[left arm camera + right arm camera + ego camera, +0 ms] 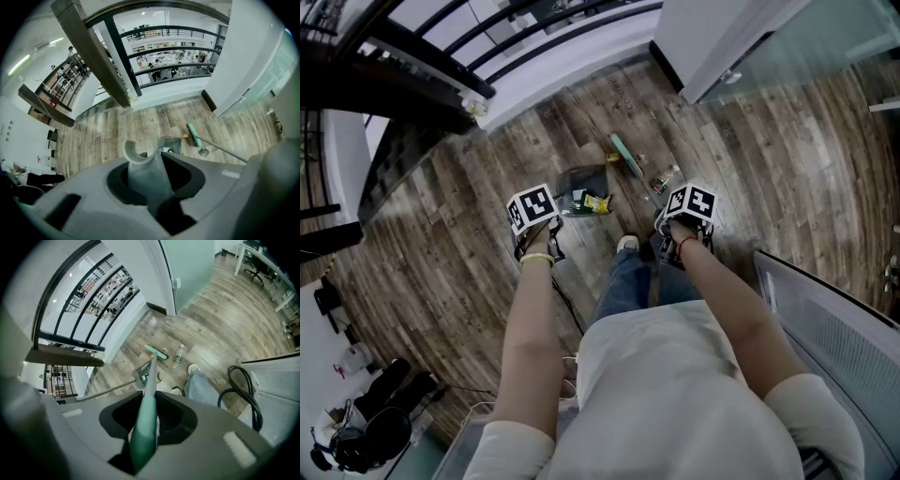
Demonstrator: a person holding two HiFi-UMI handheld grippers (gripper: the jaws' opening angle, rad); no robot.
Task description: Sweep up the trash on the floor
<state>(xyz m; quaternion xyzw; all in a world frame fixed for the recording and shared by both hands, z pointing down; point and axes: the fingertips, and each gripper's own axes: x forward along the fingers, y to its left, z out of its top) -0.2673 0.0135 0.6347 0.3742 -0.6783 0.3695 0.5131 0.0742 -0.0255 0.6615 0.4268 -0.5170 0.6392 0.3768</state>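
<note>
Wood-plank floor (469, 281) next to a dark railing (422, 66), with a glass door (787, 47) over on the other side. The left gripper (147, 180) had its fingers clamped tight on the grey dustpan handle (140, 165), and a curved, hook-like end showed just past the fingertips. The dustpan (172, 142) itself sat on the floor well beyond those fingers. A yellow-green wrapper (596, 202) was touching its near edge; couldn't tell if it was actually inside.

The right gripper (143, 430) had its fingers closed on the teal broom handle (150, 380). The broom head (155, 353) was down on the floor far out past the fingertips, just beyond the dustpan. A plastic bottle (178, 356) lay loose on the planks just right of the broom head. The person's white shoe (192, 368) was ahead and to the right of the right fingers.
</note>
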